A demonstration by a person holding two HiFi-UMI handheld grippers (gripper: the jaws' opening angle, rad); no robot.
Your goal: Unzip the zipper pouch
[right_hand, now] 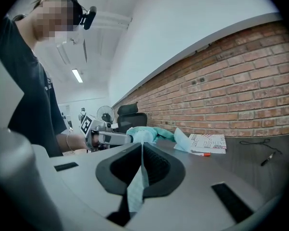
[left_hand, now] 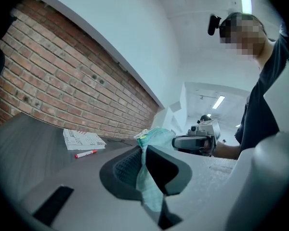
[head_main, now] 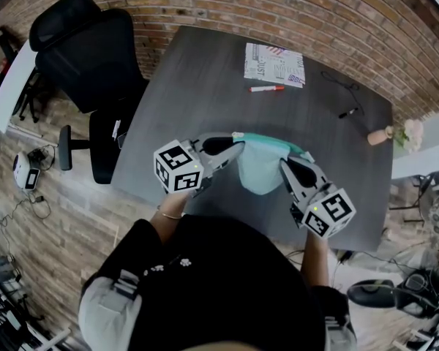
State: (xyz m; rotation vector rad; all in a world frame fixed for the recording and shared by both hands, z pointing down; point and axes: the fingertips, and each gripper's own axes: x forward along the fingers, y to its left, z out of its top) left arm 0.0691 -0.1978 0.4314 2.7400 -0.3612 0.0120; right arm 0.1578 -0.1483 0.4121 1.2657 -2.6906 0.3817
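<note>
A teal zipper pouch (head_main: 260, 168) hangs in the air above the dark table (head_main: 197, 86), stretched between my two grippers. My left gripper (head_main: 238, 148) is shut on the pouch's left end. In the left gripper view its jaws (left_hand: 144, 160) pinch the teal fabric (left_hand: 151, 136), and the right gripper (left_hand: 195, 142) shows beyond. My right gripper (head_main: 284, 164) is shut on the pouch's right end. The right gripper view has teal fabric (right_hand: 144, 134) clamped between the jaws (right_hand: 141, 160), and the left gripper (right_hand: 108, 137) faces it. The zipper pull is hidden.
A printed booklet (head_main: 274, 64) and a red marker (head_main: 267, 88) lie at the table's far side. A black cable (head_main: 344, 86) and a small vase of flowers (head_main: 395, 134) are at the right. A black office chair (head_main: 88, 57) stands left of the table.
</note>
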